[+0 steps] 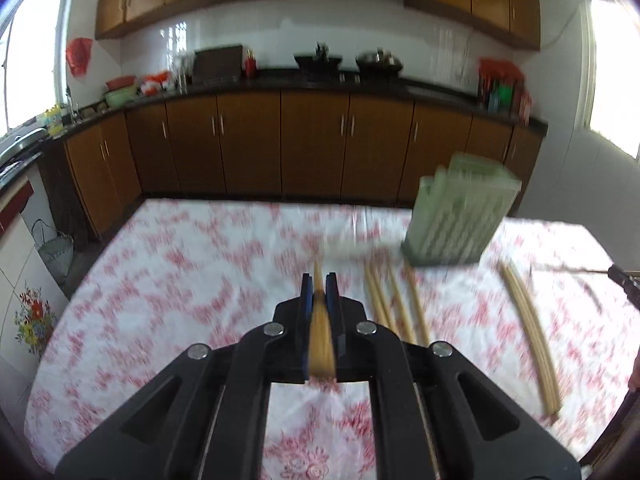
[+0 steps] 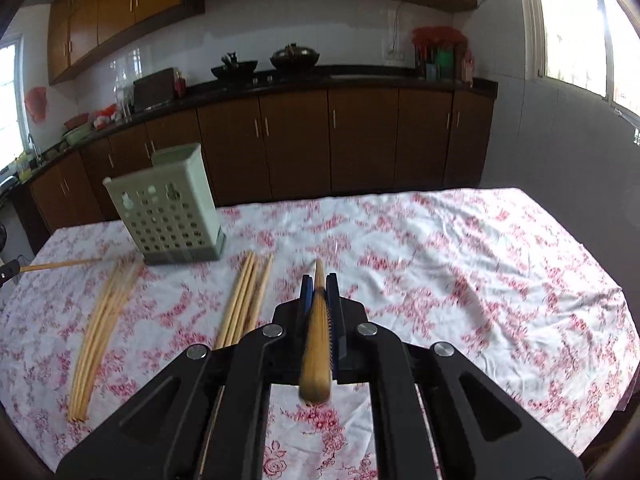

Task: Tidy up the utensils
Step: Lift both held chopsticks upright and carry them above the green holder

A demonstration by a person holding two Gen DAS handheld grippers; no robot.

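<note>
Nearest, the left gripper (image 1: pixel 319 286) is clamped on a pale wooden chopstick (image 1: pixel 320 340), and the right gripper (image 2: pixel 319 286) is clamped on another wooden chopstick (image 2: pixel 316 344). Beyond them, loose bundles of bamboo chopsticks (image 2: pixel 244 300) lie on the red-flowered white tablecloth (image 2: pixel 460 280), whose right half is bare to its edge. Farther back stands the pale green perforated plastic holder (image 2: pixel 170 216), seemingly close to the far table edge, though blur obscures this.

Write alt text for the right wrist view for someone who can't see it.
The right tool grips one wooden chopstick above a floral tablecloth. To its left lie two loose chopstick bundles and a pale green perforated holder; kitchen cabinets stand behind.
</note>
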